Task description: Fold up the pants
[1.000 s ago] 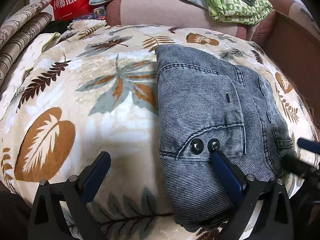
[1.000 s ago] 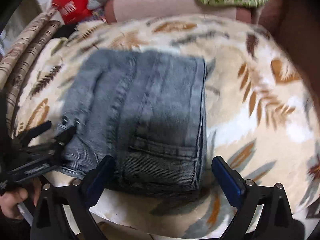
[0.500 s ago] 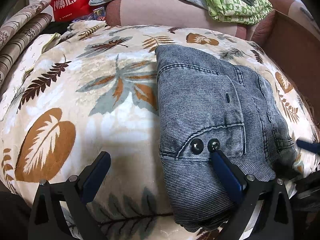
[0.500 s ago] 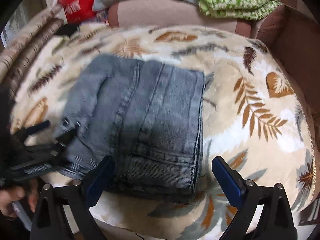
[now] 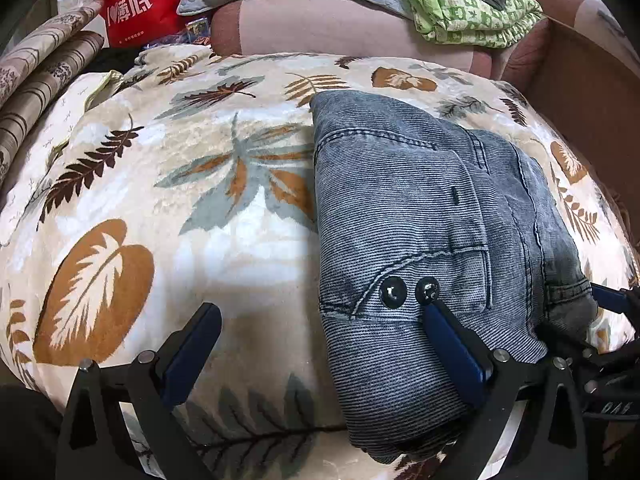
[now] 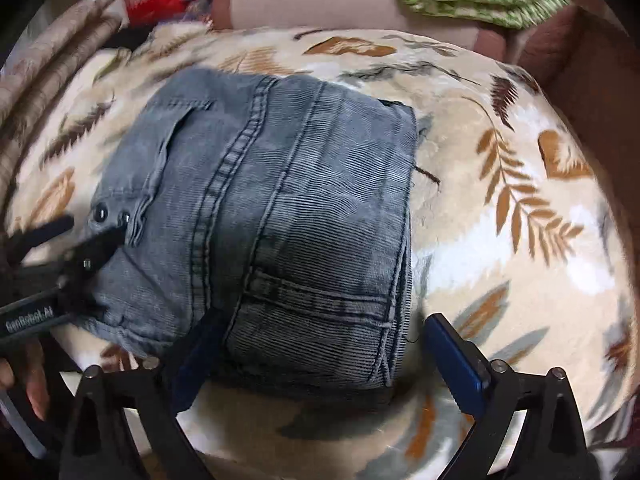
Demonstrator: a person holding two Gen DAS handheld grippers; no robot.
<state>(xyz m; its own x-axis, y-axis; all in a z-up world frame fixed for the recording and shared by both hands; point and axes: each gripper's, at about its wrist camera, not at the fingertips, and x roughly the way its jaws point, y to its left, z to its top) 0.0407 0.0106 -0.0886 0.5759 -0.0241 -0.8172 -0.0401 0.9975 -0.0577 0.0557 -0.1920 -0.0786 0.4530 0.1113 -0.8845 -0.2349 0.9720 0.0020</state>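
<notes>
Item: pants (image 5: 420,216), grey-blue denim, folded into a compact bundle with two dark buttons (image 5: 410,291) on top.
Location: on a leaf-print blanket (image 5: 160,200), toward its near edge.
Left hand-held gripper (image 5: 320,324): released, fingers spread wide; right finger lying on the bundle just below the buttons, left finger over bare blanket.
Right hand-held gripper (image 6: 320,338): released, fingers straddling the bundle's near corner.
Background: red bag (image 5: 132,8), green patterned cloth (image 5: 468,8).

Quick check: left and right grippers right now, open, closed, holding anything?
Left gripper: open, holding nothing, one finger resting on the folded grey-blue corduroy pants.
Right gripper: open, straddling the pants' near edge, not clamped.
</notes>
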